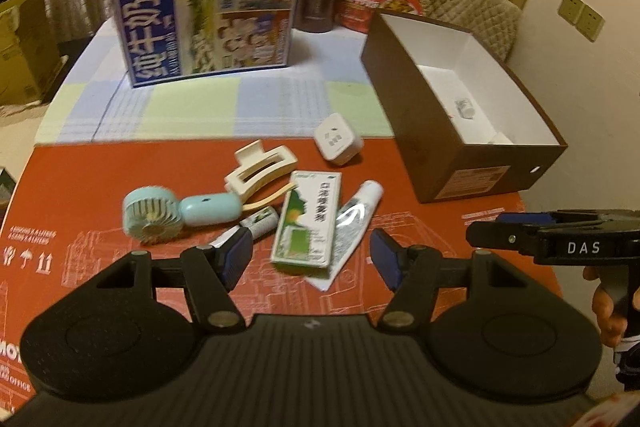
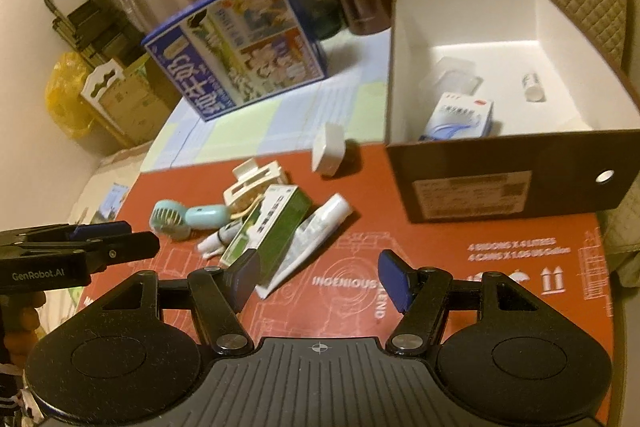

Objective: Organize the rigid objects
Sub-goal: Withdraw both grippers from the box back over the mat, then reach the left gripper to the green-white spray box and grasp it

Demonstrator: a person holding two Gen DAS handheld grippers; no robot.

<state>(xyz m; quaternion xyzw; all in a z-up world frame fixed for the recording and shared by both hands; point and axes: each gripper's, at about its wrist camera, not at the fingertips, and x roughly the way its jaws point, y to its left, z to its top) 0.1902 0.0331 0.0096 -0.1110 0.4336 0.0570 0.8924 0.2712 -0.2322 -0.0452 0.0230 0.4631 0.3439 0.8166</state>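
Both claws, the left gripper (image 1: 312, 259) and the right gripper (image 2: 318, 277), are spread wide and hold nothing. The green box (image 1: 307, 219) lies mid-table (image 1: 80, 187). The brown box (image 1: 420, 131) sits near the far right edge.

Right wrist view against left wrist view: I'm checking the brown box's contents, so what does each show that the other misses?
Only the right wrist view shows the blue-and-white packet and a clear plastic piece inside the brown box. Only the left wrist view shows the face of the white plug adapter. Both show the small white bottle, the green box and the mint fan.
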